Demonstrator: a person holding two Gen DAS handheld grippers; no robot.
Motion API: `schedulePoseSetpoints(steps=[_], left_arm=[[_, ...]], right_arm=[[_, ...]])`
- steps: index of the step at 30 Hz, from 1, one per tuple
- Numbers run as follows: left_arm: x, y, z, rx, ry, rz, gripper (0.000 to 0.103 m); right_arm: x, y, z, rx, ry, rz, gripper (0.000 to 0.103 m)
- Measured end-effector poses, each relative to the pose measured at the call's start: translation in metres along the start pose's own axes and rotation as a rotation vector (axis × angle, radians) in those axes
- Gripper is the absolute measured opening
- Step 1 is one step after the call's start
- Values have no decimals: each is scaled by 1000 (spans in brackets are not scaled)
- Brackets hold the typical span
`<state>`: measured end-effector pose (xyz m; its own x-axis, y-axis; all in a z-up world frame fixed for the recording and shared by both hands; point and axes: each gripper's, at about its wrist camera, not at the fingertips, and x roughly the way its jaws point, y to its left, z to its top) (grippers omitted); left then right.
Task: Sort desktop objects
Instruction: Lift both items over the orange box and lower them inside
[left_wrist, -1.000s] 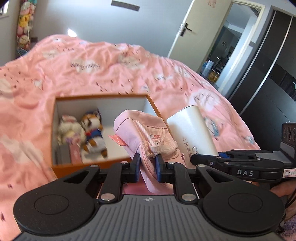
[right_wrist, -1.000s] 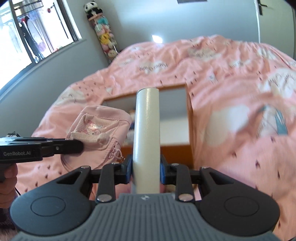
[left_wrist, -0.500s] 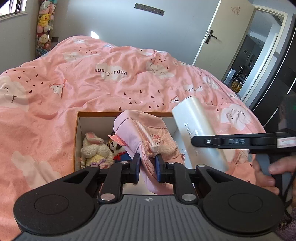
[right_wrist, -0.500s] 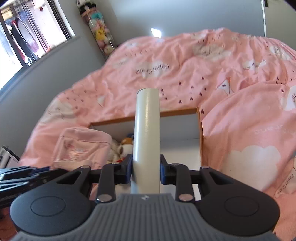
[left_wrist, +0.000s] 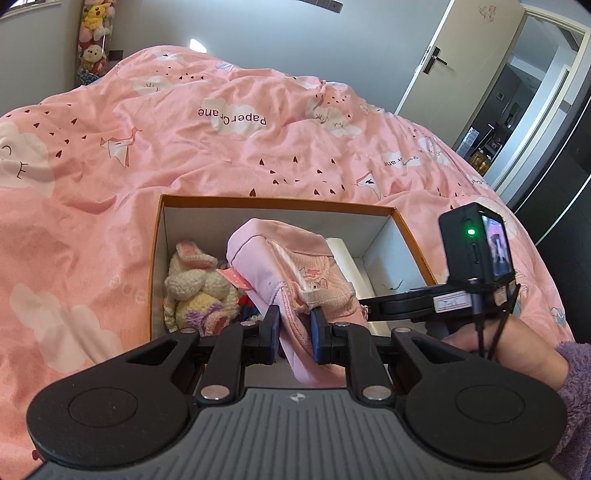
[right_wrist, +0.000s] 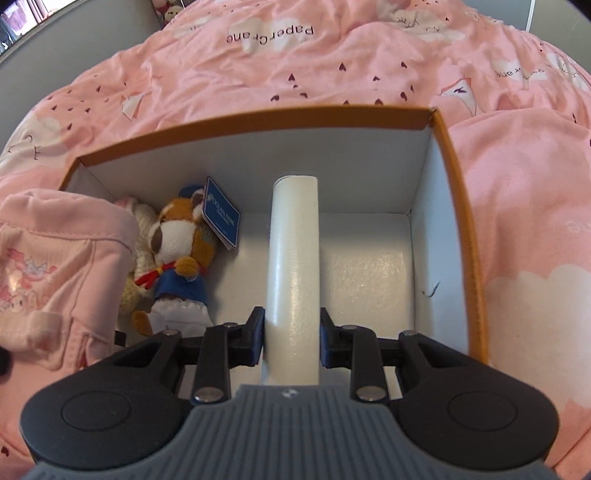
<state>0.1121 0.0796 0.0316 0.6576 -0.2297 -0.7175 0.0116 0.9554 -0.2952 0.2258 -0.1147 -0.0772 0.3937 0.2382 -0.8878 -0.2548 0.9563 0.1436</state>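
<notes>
An open orange cardboard box (left_wrist: 162, 236) (right_wrist: 458, 192) with white inner walls sits on the pink bed. My left gripper (left_wrist: 294, 334) is shut on a pink cap (left_wrist: 291, 273), held over the box's near side. The cap (right_wrist: 55, 266) also shows at the left of the right wrist view. My right gripper (right_wrist: 291, 336) is shut on a white cylinder (right_wrist: 293, 258), which points down into the right half of the box. Only a white sliver of the cylinder (left_wrist: 343, 258) shows behind the cap in the left wrist view. A knitted cream bunny (left_wrist: 195, 284) and a brown plush animal (right_wrist: 181, 254) lie in the box's left half.
A pink duvet (left_wrist: 258, 140) (right_wrist: 535, 221) with crane prints surrounds the box. A blue tag (right_wrist: 221, 214) hangs from the plush. The right hand's gripper body and camera (left_wrist: 476, 243) sit close at the right, held by a hand in a purple sleeve (left_wrist: 576, 391). A door (left_wrist: 454, 62) stands behind.
Both grippers moved forward and down over the box. The white cylinder now points into the box's right half, and the cap hangs over its near edge. Neither grip changed.
</notes>
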Motion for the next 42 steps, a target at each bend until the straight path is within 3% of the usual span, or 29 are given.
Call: schedulePoseSetpoints(steps=[6, 14, 24, 28, 36, 38, 42], left_arm=[[4, 2, -5, -4, 8, -17, 19], [5, 3, -9, -12, 12, -35, 19], [5, 3, -13, -19, 18, -48, 19], [5, 4, -13, -16, 18, -45, 19], [4, 5, -13, -28, 19, -41, 19], [4, 4, -12, -26, 18, -39, 19], [3, 4, -12, -25, 18, -37, 19]], right_arm=[[3, -5, 2, -9, 37, -23, 31], [-14, -1, 9, -92, 22, -76, 31], [-21, 10, 10, -266, 17, -185, 22], [-22, 11, 9, -337, 11, -244, 23], [-15, 19, 9, -378, 81, -45, 22], [-8, 23, 7, -377, 117, -3, 17], [6, 28, 5, -398, 173, -4, 15]])
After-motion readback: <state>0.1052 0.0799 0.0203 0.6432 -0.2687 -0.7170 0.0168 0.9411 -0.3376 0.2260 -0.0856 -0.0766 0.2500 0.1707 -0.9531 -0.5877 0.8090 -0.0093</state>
